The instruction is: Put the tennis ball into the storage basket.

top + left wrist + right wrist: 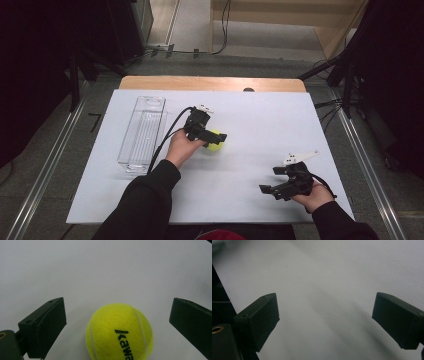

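Note:
A yellow tennis ball (216,142) lies on the white table (260,115) near its middle. My left gripper (214,140) stands open right over it, one jaw on each side. In the left gripper view the ball (119,332) with black lettering sits between the two wide-apart jaws, touching neither. My right gripper (274,179) is open near the front right of the table, a grey plate on top. The right gripper view shows its two jaws spread over bare white table (324,285) with nothing between them.
A clear plastic bin (142,134), long and narrow, stands empty on the left part of the table. A wooden edge (210,83) runs along the far side. Metal rails and cables lie on the floor around the table.

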### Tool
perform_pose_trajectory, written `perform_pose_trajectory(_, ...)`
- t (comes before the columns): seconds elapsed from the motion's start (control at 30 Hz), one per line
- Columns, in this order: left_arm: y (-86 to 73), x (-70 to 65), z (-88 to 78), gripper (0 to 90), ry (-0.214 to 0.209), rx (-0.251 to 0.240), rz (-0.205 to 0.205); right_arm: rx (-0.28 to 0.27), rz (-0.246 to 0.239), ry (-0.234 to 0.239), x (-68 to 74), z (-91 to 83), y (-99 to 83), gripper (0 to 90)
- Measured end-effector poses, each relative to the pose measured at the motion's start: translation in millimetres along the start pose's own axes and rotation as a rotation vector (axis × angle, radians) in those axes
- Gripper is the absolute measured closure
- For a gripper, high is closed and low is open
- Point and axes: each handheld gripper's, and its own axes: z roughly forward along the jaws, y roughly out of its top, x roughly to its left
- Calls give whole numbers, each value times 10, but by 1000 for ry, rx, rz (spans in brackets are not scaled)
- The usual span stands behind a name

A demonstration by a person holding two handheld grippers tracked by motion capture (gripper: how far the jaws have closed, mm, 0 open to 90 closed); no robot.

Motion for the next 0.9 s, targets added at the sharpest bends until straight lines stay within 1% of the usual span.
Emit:
perform_pose_trajectory(0.13,-20,4,18,15,-7,4,-8,1,3,0,2,-3,0,54)
perform_pose_trajectory(0.27,-31,3,30,14,-13,23,-7,1,2,0,2,-3,0,53)
perform_pose_trajectory(0.37,-36,-8,47,15,4,34,-5,1,2,-1,2,-4,0,53)
perform_pose_trajectory(0.4,-40,-12,52,14,2,35,-3,2,0,-1,1,-5,0,53)
perform_pose_trajectory(0.43,-40,-12,52,14,2,35,-3,1,1,-1,1,-6,0,53)
perform_pose_trajectory(0.47,-46,-15,58,14,-1,32,7,1,1,-1,1,-6,-1,53)
perform_pose_trajectory(0.63,-60,-15,55,15,-3,24,-4,2,0,-2,0,-7,-2,53)
perform_pose_trajectory(0.7,-75,-13,45,56,8,12,-9,3,0,-1,1,-8,-2,53)
perform_pose_trajectory(0.9,-104,8,44,61,7,24,-10,2,0,-3,1,-4,-1,53)
